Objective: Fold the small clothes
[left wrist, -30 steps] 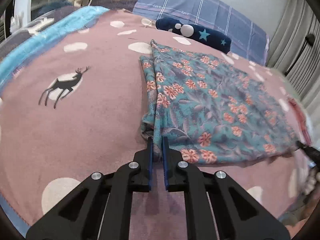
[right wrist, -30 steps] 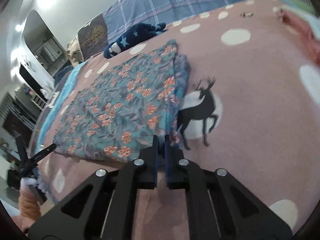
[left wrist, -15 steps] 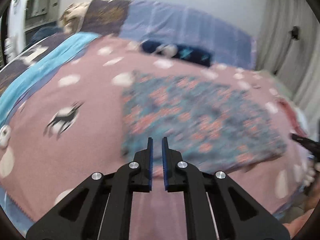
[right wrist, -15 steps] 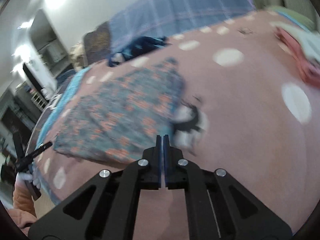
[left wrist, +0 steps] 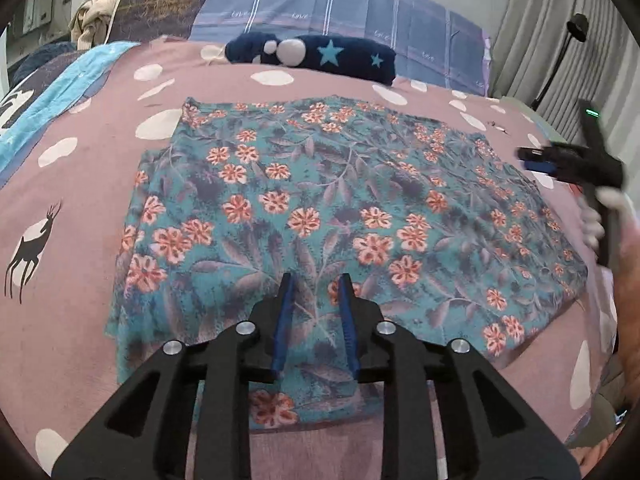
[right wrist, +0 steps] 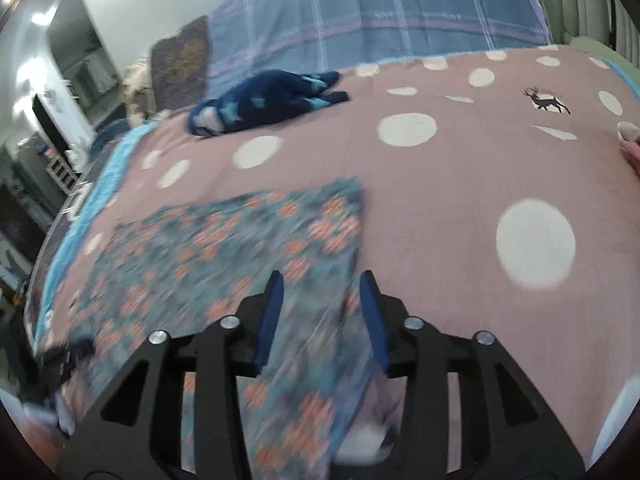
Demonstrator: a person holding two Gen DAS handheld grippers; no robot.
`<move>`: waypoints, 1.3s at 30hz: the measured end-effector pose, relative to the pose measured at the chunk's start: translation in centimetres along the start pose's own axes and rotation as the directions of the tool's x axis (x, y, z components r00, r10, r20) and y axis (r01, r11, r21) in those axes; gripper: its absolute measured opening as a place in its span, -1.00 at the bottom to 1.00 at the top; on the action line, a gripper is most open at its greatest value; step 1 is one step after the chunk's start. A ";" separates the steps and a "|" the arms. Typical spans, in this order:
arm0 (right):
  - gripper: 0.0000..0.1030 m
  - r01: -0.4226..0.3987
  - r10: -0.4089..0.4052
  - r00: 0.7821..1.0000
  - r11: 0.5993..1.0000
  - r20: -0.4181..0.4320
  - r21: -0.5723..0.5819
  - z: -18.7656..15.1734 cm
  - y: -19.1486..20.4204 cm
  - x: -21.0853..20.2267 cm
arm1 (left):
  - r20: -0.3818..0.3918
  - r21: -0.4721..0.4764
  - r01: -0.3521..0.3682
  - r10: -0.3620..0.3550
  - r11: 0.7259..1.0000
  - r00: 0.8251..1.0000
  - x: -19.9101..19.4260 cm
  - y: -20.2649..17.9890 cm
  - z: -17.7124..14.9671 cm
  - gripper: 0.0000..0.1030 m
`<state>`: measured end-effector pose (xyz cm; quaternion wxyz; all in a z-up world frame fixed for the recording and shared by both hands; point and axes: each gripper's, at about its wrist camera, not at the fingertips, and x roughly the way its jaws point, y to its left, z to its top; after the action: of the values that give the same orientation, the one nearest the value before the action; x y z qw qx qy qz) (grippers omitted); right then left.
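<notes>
The step in hand seemed to be a new grasp, between two folds. The left gripper (left wrist: 315, 284) hovered over the near part of the cloth (left wrist: 320, 216) with its fingers apart and nothing between them. The right gripper (right wrist: 323, 282) was above the cloth's right edge, its fingers also apart and empty; that view was blurred, so I could not tell whether they touched the fabric.

The next move probably called for both grippers to go down on the near edge, pinch all layers together, and carry them over evenly.

The cloth was teal with orange flowers. It lay flat on the pink bedspread (left wrist: 80, 208), roughly rectangular, with a second layer showing along its left side. It looked thin and limp.
</notes>
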<state>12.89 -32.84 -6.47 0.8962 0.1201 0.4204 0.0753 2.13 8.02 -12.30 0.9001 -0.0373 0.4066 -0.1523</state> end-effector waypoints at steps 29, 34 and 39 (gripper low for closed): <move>-0.54 -0.045 0.045 0.999 0.996 -0.002 -0.071 -16.1 2.7 -5.4 | 0.021 -0.036 0.076 -0.075 0.996 0.997 -0.9 1.6 -0.3 -0.48; -0.51 0.007 -0.006 1.000 1.000 0.013 -0.026 -15.6 3.2 -7.9 | 0.067 -0.056 0.049 -0.046 0.997 0.997 -3.8 2.8 -1.6 -0.44; -0.47 0.000 0.002 0.999 0.997 0.036 -0.074 -15.3 5.2 -8.9 | 0.078 -0.106 -0.016 0.025 0.994 0.997 -5.9 5.6 -3.7 -0.28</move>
<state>-4.76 -27.66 -7.96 0.9075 0.0882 0.4010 0.0891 -2.97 15.33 -11.60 0.9137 -0.0864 0.3786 -0.1198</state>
